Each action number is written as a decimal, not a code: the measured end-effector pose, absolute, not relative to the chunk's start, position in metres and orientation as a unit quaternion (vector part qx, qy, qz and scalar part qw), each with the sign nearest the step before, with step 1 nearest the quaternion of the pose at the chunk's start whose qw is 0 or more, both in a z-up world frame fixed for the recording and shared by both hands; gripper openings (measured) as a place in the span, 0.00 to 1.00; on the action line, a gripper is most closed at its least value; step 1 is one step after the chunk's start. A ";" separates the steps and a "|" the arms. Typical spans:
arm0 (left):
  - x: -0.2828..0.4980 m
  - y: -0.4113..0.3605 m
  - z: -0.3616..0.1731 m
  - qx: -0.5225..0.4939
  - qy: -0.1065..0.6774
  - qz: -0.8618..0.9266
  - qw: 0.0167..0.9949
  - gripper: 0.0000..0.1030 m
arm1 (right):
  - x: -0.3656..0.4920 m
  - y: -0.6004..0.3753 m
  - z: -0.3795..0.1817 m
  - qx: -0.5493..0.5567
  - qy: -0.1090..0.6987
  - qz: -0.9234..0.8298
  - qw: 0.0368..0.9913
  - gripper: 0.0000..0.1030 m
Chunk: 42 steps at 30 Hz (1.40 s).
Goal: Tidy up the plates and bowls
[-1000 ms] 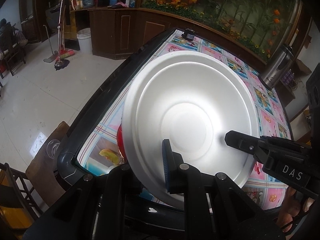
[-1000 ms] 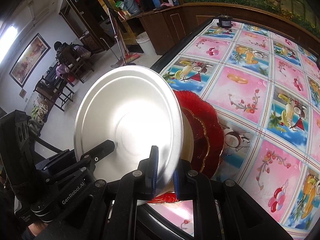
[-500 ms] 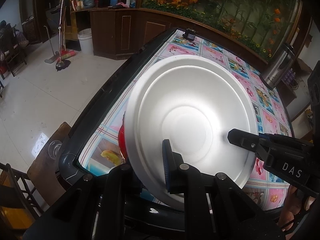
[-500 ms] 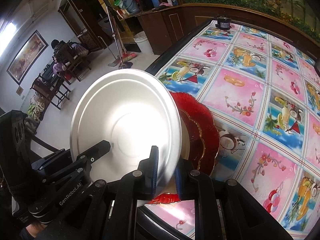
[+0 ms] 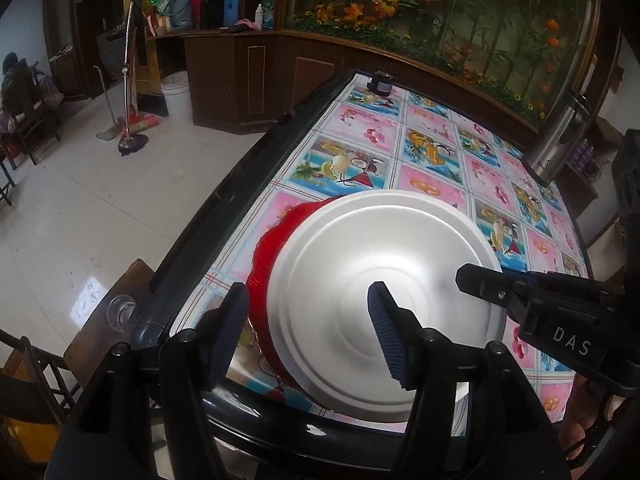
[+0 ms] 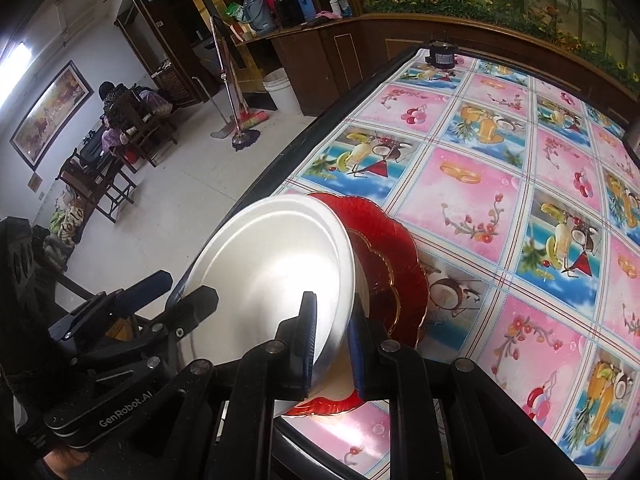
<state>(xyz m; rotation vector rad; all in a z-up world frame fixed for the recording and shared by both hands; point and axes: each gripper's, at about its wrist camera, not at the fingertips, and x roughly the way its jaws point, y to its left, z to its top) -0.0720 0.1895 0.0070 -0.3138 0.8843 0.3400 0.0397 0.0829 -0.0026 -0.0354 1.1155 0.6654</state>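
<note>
Left wrist: my left gripper (image 5: 308,332) opening off white plate (image 5: 384,300); right gripper (image 6: 332,344) pinches rim. Stacking on red plate (image 6: 392,256); next, I lower, release.

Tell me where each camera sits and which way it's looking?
Left wrist view: sits on the left gripper, looks down at the white plate; its fingers are opening, off the rim.
Right wrist view: sits on the right gripper, looks down along its fingers, pinched on the white plate's rim; a bit of a hand shows bottom left.
Both share the plate, the red plate under it, the tablecloth, and each other's gripper.
</note>
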 end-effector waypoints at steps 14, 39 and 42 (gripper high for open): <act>-0.081 0.171 0.021 -0.106 0.389 0.197 0.894 0.72 | 0.036 0.077 0.016 -0.015 0.489 0.315 0.813 0.81; -0.108 0.135 0.007 -0.087 0.388 0.188 0.898 1.00 | -0.027 0.000 0.025 -0.099 0.396 0.317 0.856 1.00; -0.108 0.135 0.006 -0.096 0.386 0.170 0.901 1.00 | -0.028 -0.001 0.022 -0.098 0.398 0.318 0.855 1.00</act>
